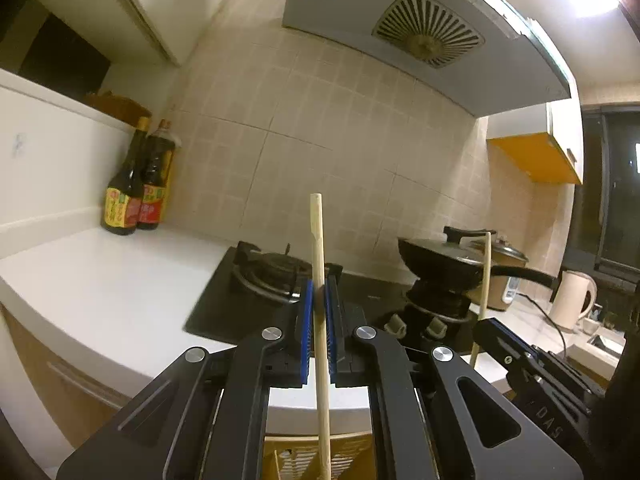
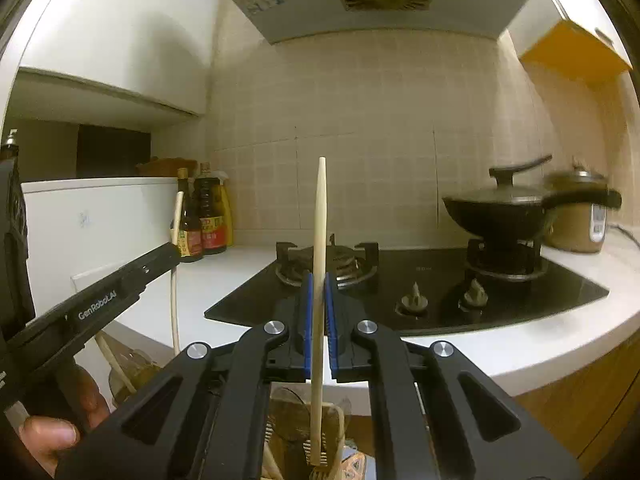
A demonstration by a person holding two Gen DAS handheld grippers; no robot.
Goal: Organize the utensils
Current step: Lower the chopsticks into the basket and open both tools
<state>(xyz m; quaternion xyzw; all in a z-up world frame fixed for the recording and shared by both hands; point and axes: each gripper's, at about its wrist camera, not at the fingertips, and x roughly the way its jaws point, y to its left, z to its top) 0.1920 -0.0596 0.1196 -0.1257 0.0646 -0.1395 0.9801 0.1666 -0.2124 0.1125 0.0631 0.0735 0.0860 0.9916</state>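
My left gripper (image 1: 319, 286) is shut on a pale wooden chopstick (image 1: 316, 232) that stands upright, blunt end up. Its lower end reaches down toward a yellowish slotted utensil holder (image 1: 296, 458) below the counter edge. My right gripper (image 2: 318, 280) is shut on a second chopstick (image 2: 321, 208), upright with its tapered tip up, over a holder (image 2: 332, 432) with spoons and sticks in it. Each gripper shows in the other's view: the right gripper (image 1: 482, 326) with its stick (image 1: 486, 272), and the left gripper (image 2: 174, 250) with its stick (image 2: 175, 300). A hand (image 2: 48, 436) holds the left tool.
A black gas hob (image 2: 432, 280) lies in the white counter (image 1: 100, 280) ahead. A lidded black wok (image 2: 496, 210) stands on the right burner, a rice cooker (image 2: 580, 216) behind it, a white kettle (image 1: 572, 296) further right. Sauce bottles (image 1: 134, 184) stand at the left wall. A range hood (image 1: 400, 24) hangs overhead.
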